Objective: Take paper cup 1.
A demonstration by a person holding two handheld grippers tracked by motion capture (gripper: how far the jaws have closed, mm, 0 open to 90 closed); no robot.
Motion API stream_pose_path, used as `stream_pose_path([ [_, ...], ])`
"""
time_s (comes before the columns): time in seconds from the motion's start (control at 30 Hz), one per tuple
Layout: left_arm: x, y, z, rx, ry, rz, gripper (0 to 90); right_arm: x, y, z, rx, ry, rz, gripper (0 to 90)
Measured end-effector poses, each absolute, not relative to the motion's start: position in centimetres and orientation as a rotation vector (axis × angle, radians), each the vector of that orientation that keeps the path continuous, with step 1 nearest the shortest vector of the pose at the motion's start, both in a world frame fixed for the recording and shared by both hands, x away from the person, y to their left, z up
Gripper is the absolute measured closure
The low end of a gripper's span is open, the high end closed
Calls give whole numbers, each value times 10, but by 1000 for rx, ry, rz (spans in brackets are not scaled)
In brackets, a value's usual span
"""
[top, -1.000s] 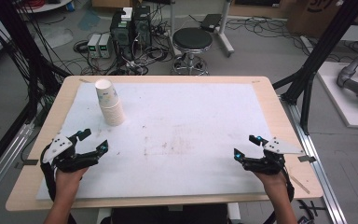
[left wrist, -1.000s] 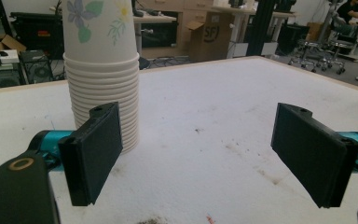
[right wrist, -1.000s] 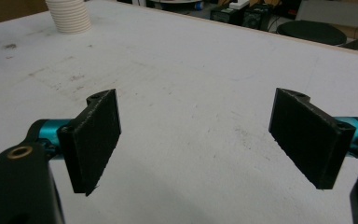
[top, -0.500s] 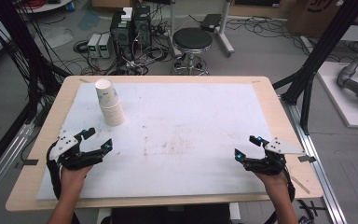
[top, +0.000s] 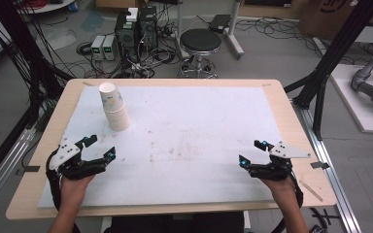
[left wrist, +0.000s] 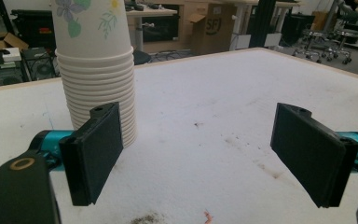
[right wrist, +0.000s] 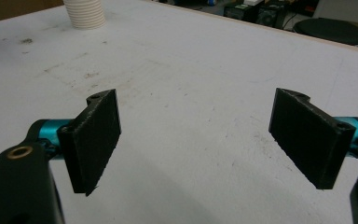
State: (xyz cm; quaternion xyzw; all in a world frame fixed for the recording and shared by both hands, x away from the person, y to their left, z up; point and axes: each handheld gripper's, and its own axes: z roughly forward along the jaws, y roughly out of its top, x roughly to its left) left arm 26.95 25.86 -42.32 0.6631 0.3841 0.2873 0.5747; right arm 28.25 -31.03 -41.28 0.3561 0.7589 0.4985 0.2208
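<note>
Lower left of high view: left gripper (top: 98, 149) has shifted slightly toward cup stack (top: 114, 107), jaws spread, empty; right gripper (top: 251, 153) jaws likewise spread; grasp not begun.

Seen from above the near edge, the high view looks forward and down across the whole table (top: 281, 104). Each gripper view sits low and close over the white mat (right wrist: 205, 70), facing outward; all three share the cup stack (top: 114, 107) (left wrist: 98, 70) (right wrist: 85, 13).
</note>
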Motion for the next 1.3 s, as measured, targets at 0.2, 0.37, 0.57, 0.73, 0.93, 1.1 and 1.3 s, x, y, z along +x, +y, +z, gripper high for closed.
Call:
stream_pose_path([
  [0.2, 273, 258, -417, 1556, 918, 685, 166, 288, -303, -414, 977, 2137, 1373, 170],
  [0.37, 283, 263, -402, 1529, 938, 681, 163, 290, -300, -412, 964, 2137, 1375, 170],
  [0.57, 297, 261, -378, 1532, 927, 714, 163, 296, -298, -412, 962, 2148, 1383, 170],
  [0.73, 311, 261, -361, 1544, 932, 745, 163, 296, -298, -413, 960, 2157, 1383, 170],
  [0.93, 332, 262, -345, 1560, 964, 784, 163, 292, -300, -411, 964, 2152, 1390, 170],
  [1.1, 350, 262, -332, 1588, 984, 786, 163, 290, -304, -411, 968, 2143, 1391, 170],
  [1.3, 371, 260, -325, 1619, 1014, 765, 163, 289, -306, -412, 975, 2143, 1392, 170],
])
